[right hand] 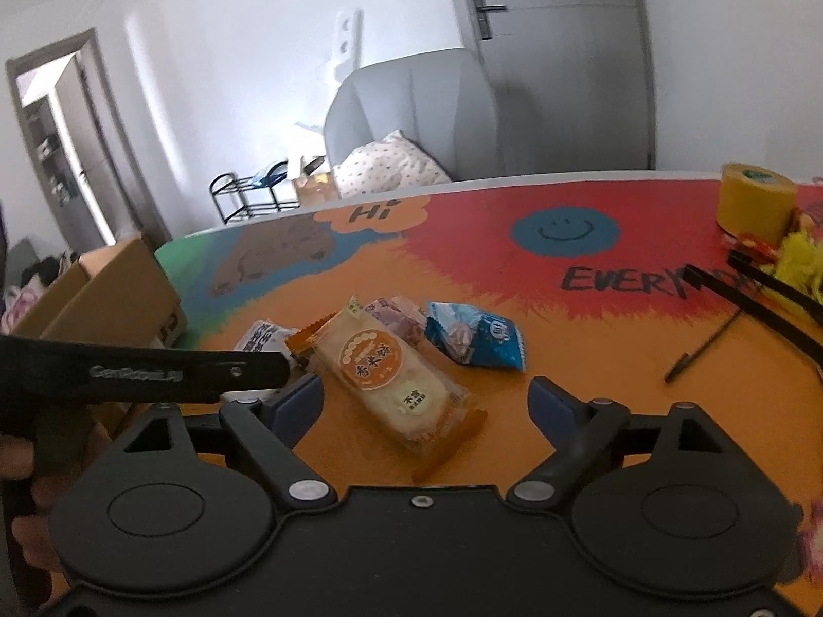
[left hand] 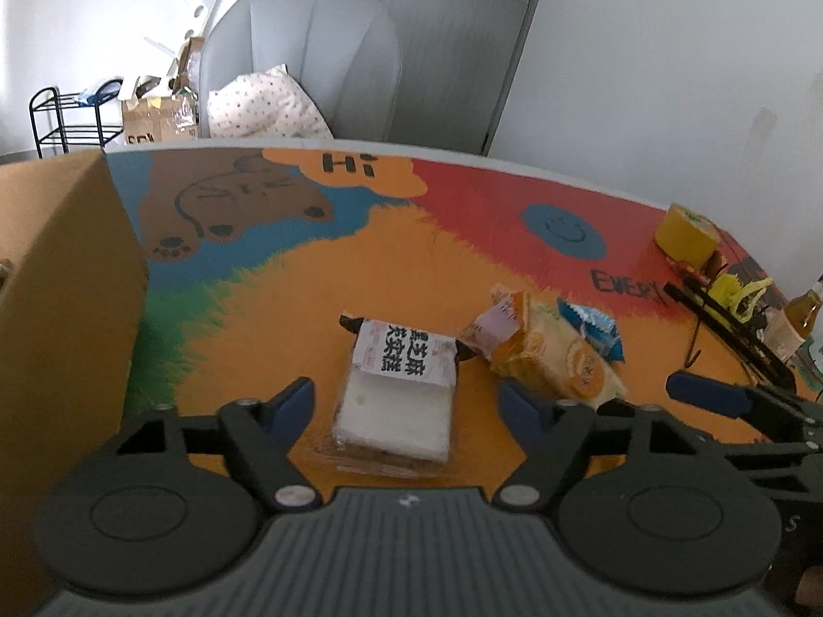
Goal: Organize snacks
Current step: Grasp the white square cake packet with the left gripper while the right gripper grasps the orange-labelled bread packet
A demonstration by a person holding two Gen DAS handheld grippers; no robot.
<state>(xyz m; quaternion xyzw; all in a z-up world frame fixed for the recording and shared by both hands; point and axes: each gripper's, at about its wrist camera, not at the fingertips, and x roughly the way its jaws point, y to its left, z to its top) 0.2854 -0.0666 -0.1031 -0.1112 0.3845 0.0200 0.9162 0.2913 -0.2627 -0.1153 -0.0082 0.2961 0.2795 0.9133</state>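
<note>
While tilted down over the colourful printed mat (left hand: 308,277), the left gripper (left hand: 406,401) straddles the white clear-wrapped cake packet (left hand: 396,401) at lower centre, pads apart, no contact; the right gripper (right hand: 427,406), wide open, frames the orange-wrapped rice cake packet (right hand: 396,385).

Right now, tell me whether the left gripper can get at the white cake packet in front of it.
Probably yes. The left gripper is open, the white cake packet lies between its fingers, and nothing covers it. The orange packet lies apart to the right.

A white cake pack (left hand: 393,396) lies flat between the left tongs (left hand: 406,401). An orange biscuit pack (right hand: 396,385) lies slantwise between the right tongs (right hand: 427,401), a blue packet (right hand: 473,334) just beyond.
</note>
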